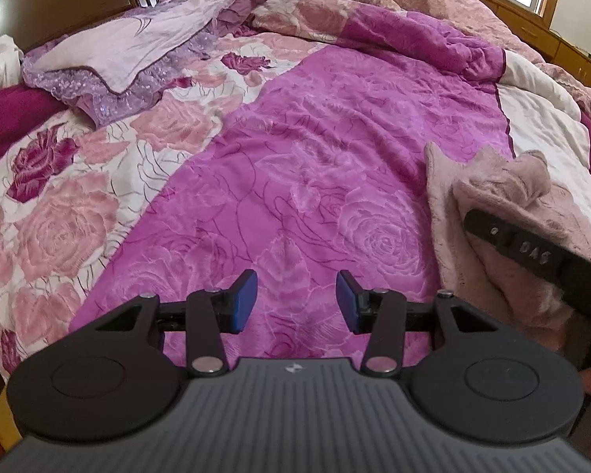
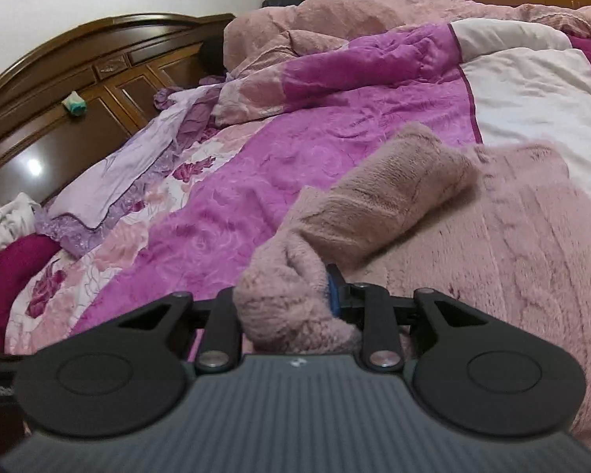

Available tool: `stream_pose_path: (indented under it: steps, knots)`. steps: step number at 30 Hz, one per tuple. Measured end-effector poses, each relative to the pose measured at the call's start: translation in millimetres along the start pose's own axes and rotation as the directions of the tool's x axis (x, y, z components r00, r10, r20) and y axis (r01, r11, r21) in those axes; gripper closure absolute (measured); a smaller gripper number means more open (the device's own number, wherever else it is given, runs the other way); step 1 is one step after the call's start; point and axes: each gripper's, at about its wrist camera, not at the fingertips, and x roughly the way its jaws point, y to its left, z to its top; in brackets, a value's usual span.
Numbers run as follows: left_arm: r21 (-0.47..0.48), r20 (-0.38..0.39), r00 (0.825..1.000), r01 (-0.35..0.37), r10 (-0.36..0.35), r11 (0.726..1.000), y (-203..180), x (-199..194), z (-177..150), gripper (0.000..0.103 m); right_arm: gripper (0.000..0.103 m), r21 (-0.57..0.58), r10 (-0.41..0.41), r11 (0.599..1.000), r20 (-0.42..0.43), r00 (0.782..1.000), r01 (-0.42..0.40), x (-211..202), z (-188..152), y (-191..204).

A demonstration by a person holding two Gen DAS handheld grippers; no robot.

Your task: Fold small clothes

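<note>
A fluffy dusty-pink garment point(image 2: 472, 236) lies on the magenta rose-print bedspread point(image 2: 256, 181). One sleeve-like part point(image 2: 390, 197) lies rolled across it. My right gripper point(image 2: 291, 303) is shut on a bunched edge of this garment, and the fabric hides its left pad. In the left wrist view the same pink garment point(image 1: 488, 213) is at the right, with the right gripper's black finger point(image 1: 524, 250) lying over it. My left gripper point(image 1: 295, 301) hovers open over the bare bedspread point(image 1: 315, 181) with nothing between its blue pads, left of the garment.
A lilac sequinned cloth point(image 1: 130, 59) lies at the far left near the dark wooden headboard point(image 2: 78, 90). A heaped pink quilt point(image 2: 374, 12) fills the back. A white sheet area point(image 2: 532, 98) lies far right. A dark magenta cloth point(image 1: 8, 118) sits at the left edge.
</note>
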Motion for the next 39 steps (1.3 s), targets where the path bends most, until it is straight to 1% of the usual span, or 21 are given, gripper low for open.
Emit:
stream_pose_path:
  steps: [4,5,8,11,13,16,19,22,23,24,25,26,28,30,33,34,36,39]
  knots:
    - [0.011,0.017,1.0,0.012,-0.012,1.0,-2,1,14,0.051,0.075,0.022,0.015,1.0,-0.002,1.0,-0.015,-9,9,-3]
    - [0.019,0.029,0.999,0.017,-0.017,1.0,-5,0,18,0.051,0.075,0.018,0.021,1.0,0.002,1.0,-0.021,-13,6,-3]
    - [0.053,0.059,0.998,0.017,-0.02,0.998,-15,0,30,0.051,0.075,-0.027,0.03,0.999,-0.025,0.999,-0.031,-11,1,6]
    - [0.08,0.076,0.996,0.032,-0.038,0.996,-28,0,42,0.051,0.07,-0.071,0.027,0.997,-0.03,0.999,-0.029,-5,-6,10]
    - [0.095,0.084,0.995,0.052,-0.06,0.994,-35,0,48,0.051,0.06,-0.056,0.042,0.998,-0.02,0.999,-0.043,-9,-6,9]
    - [0.116,0.088,0.991,0.09,-0.101,0.989,-51,2,58,0.051,0.053,-0.009,0.097,0.995,-0.036,0.995,-0.097,-20,-1,3]
    - [0.136,0.081,0.984,0.144,-0.156,0.98,-68,5,66,0.05,0.048,0.028,0.151,0.988,-0.05,0.987,-0.15,-38,2,-6]
    - [0.177,0.081,0.974,0.196,-0.213,0.964,-86,5,72,0.05,0.049,0.0,0.19,0.982,-0.061,0.98,-0.191,-61,3,-16]
    - [0.191,0.079,0.969,0.215,-0.233,0.958,-92,6,74,0.05,0.049,-0.015,0.185,0.982,-0.063,0.981,-0.186,-67,4,-20]
    - [0.206,0.073,0.964,0.235,-0.255,0.95,-98,7,75,0.045,0.049,-0.023,0.174,0.984,-0.062,0.983,-0.175,-73,6,-25]
    - [0.222,0.066,0.959,0.255,-0.275,0.941,-105,8,76,0.038,0.048,-0.021,0.155,0.987,-0.057,0.986,-0.156,-79,8,-32]
    - [0.235,0.061,0.955,0.27,-0.292,0.934,-110,11,76,0.035,0.048,-0.009,0.141,0.99,-0.052,0.989,-0.142,-84,10,-39]
    - [0.265,0.041,0.947,0.298,-0.319,0.917,-122,16,75,0.034,0.048,0.033,0.116,0.993,-0.029,0.993,-0.115,-92,17,-55]
    - [0.29,0.006,0.941,0.321,-0.337,0.902,-132,23,73,0.034,0.048,0.064,0.066,0.996,0.004,0.998,-0.066,-97,25,-70]
    - [0.31,-0.049,0.934,0.351,-0.354,0.884,-145,37,71,0.029,0.048,0.118,0.013,0.993,0.035,0.999,-0.017,-100,33,-94]
    - [0.317,-0.064,0.934,0.353,-0.351,0.88,-147,41,70,0.029,0.047,0.141,-0.006,0.99,0.039,0.999,0.0,-100,34,-101]
    - [0.336,-0.08,0.941,0.335,-0.328,0.88,-154,54,69,0.029,0.047,0.174,-0.039,0.984,0.042,0.998,0.031,-100,35,-115]
    - [0.339,-0.091,0.952,0.305,-0.291,0.89,-158,73,70,0.029,0.047,0.199,-0.075,0.977,0.023,0.997,0.069,-95,32,-127]
